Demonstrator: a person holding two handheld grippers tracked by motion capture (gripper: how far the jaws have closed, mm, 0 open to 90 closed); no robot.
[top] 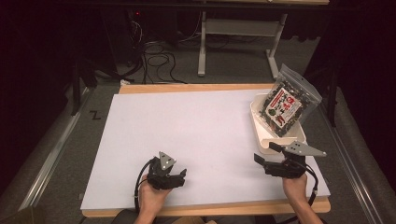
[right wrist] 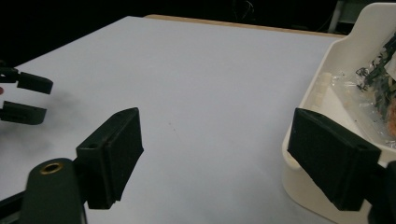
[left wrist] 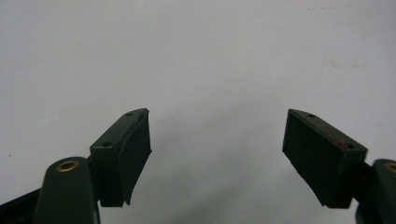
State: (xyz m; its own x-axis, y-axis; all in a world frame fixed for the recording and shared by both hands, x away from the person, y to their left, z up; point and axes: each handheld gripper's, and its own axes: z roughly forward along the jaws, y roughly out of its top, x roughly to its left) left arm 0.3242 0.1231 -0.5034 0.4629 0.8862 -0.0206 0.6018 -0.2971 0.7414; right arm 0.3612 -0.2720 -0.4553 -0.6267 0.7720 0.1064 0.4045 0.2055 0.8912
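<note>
Right gripper (right wrist: 215, 154) fingers wide; glossy dark, seemingly seaweed, snack bag (top: 288, 103) in cream plastic tray (right wrist: 322, 93) beside its right finger; left gripper (left wrist: 217, 154) fingers wide.

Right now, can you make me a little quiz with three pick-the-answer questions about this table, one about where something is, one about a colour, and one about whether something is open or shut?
1. Where is the snack bag?
A. Flat in the middle of the table
B. Standing in the white tub at the table's right side
C. Between the left hand-held gripper's jaws

2. What colour is the sheet covering the table?
A. White
B. Red
C. Green

3. How do the jaws of the right hand-held gripper stand?
A. Shut on the bag
B. Shut on nothing
C. Wide open, holding nothing

Answers: 1 B, the high view shows the bag leaning up out of the tub. 2 A, the sheet is plain white in every view. 3 C, the right gripper view shows a wide gap with bare sheet between the jaws, beside the tub.
</note>
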